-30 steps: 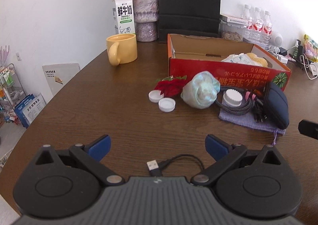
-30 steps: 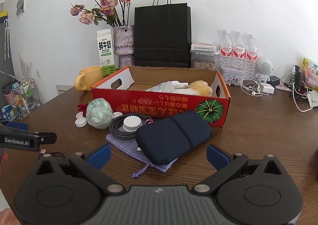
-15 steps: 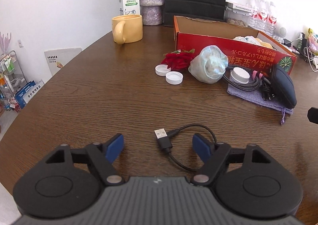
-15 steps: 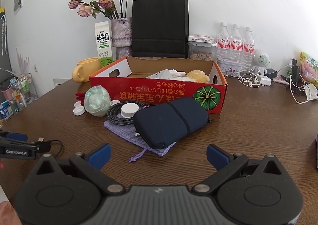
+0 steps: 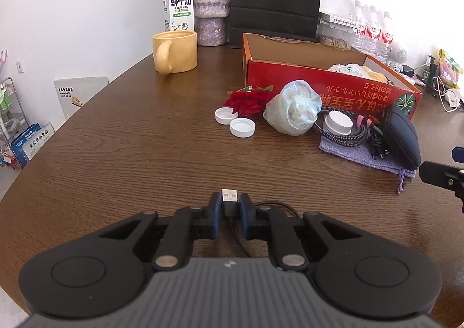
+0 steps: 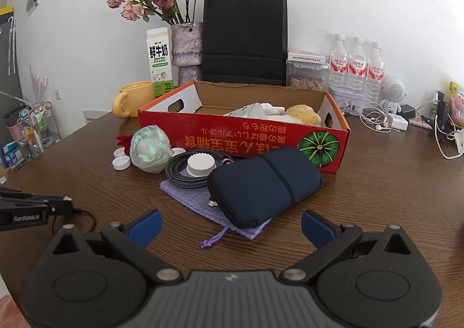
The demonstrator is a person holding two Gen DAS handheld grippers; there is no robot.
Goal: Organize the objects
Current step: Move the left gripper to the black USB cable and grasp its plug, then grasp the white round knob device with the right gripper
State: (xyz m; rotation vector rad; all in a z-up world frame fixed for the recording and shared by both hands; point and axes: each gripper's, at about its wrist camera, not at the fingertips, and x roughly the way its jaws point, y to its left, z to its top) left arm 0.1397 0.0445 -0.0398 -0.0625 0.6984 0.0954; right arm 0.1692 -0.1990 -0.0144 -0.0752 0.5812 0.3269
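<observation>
While the right claw (image 6: 229, 226) gapes, the left claw (image 5: 230, 206) pinches a USB cable (image 5: 230, 200) (plug end).

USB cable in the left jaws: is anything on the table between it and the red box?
Partly. The USB cable faces bare table, then two white caps and a wrapped bundle before the red box.

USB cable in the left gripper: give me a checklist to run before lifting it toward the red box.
1. Left gripper shut on the USB cable plug: ok.
2. Plug sits square between the pads: ok.
3. Cable tail free of snags: cannot tell, it runs under the gripper.
4. Red box has open room at its near-left end: ok.
5. Right gripper open and holding nothing: ok.
</observation>
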